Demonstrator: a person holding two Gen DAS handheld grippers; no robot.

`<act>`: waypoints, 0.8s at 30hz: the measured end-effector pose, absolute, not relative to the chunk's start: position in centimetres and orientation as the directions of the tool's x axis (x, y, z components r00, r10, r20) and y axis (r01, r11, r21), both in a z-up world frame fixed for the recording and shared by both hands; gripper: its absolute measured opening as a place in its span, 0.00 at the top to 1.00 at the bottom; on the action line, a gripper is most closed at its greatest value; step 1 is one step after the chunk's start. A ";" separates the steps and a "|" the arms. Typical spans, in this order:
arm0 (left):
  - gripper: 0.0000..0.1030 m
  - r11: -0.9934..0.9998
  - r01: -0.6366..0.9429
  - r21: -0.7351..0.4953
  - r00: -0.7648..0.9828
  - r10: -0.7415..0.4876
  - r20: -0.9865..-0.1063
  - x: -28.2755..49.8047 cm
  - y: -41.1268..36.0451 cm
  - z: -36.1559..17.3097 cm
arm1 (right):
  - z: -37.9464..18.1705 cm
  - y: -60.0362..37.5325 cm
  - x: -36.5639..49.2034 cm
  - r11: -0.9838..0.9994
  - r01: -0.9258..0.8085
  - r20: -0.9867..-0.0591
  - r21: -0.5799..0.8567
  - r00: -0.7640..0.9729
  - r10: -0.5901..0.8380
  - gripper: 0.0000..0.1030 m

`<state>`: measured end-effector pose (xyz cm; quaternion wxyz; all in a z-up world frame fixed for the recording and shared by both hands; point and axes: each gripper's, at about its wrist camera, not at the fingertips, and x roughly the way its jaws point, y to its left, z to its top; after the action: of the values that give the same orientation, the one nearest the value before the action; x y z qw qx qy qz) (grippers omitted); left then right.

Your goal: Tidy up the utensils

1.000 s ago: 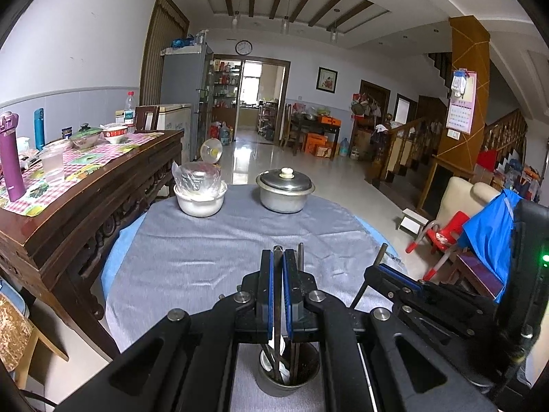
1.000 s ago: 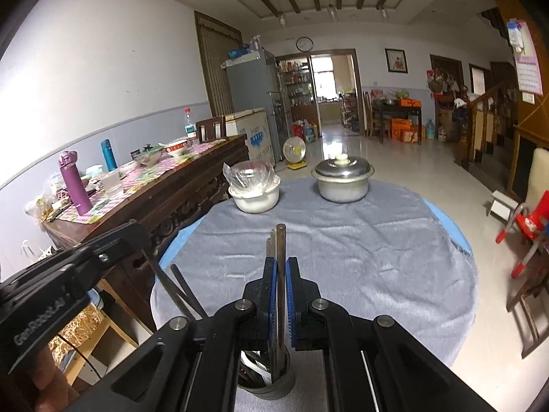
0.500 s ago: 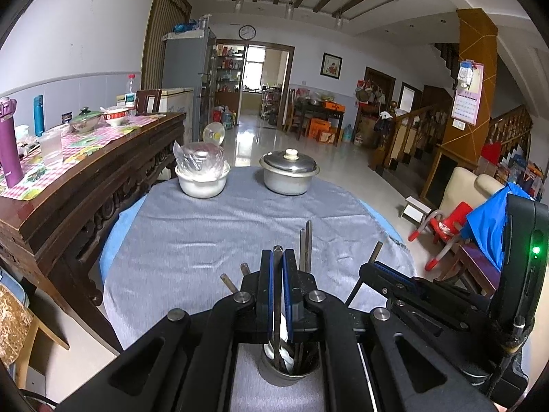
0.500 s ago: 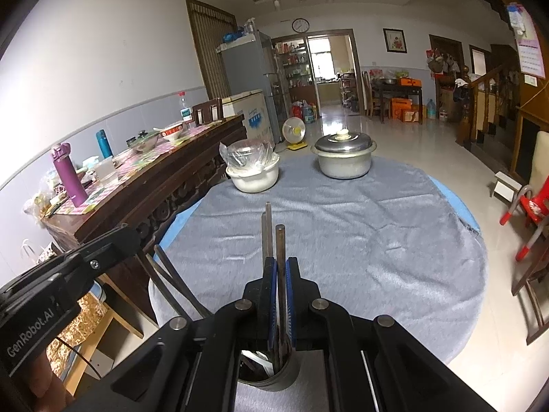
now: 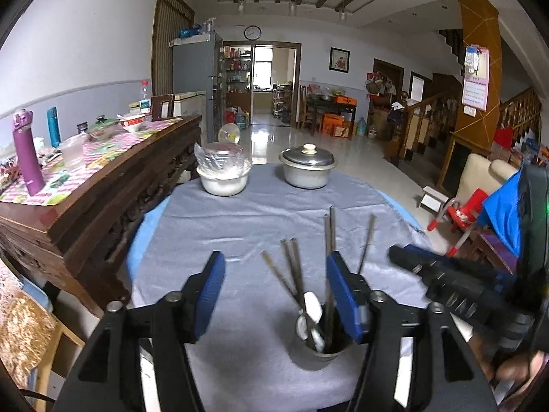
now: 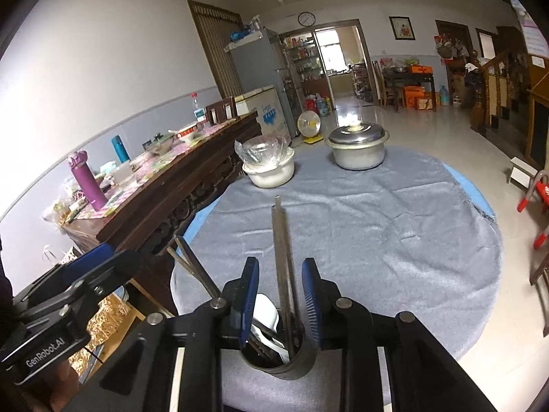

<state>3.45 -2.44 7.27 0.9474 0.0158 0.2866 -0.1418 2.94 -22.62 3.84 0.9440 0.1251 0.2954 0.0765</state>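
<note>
- Your left tongs [image 5: 274,295] stand wide apart and hold nothing; your right tongs [image 6: 279,300] are parted more narrowly, and the chopsticks [image 6: 283,267] rise between the pads with a gap on each side, so nothing is held there either.
- The metal cup [image 6: 286,360] sits at the near edge of the desk [image 6: 377,226], carrying the chopsticks and a white spoon [image 5: 312,309].
- Risk: the right pads straddle the tall chopsticks. Pull back or sideways carelessly and you will likely drag them over, tipping the cup off the near edge.
- Risk: the left tongs' right pad [image 5: 343,295] lies just beside the cup's rim. A sideways swing could knock it.
- Risk: the two tools are close together. Move both at once and they may collide.
- The lidded pot [image 5: 307,168] and the covered bowl [image 5: 223,175] stand near the far edge, well apart from this work.
</note>
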 end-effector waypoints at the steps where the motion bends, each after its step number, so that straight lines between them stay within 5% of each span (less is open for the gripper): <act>1: 0.35 0.961 0.274 -0.044 0.796 -0.252 -0.551 3.2 -2.0 7.2 | 3.9 -23.0 2.6 0.957 -0.065 -0.534 0.282 0.818 0.213 0.72; 13: 0.24 0.974 0.227 0.015 0.703 -0.153 -0.695 0.8 -0.8 2.6 | 1.6 -22.3 -0.1 0.952 -0.062 -0.604 0.301 0.760 0.240 0.72; 19: 0.23 0.983 0.171 0.069 0.723 -0.078 -0.686 0.0 -0.7 2.6 | 1.1 -21.7 -2.1 0.944 -0.059 -0.606 0.324 0.754 0.255 0.52; 24: 0.18 0.989 0.127 0.080 0.755 -0.044 -0.654 -0.7 -0.1 3.2 | 1.3 -21.8 -3.2 0.946 -0.037 -0.592 0.321 0.772 0.231 0.52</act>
<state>-0.68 -0.15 3.25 0.9348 0.0596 0.3471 -0.0457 -3.24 -21.76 1.33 0.9296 0.1473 0.3300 0.0719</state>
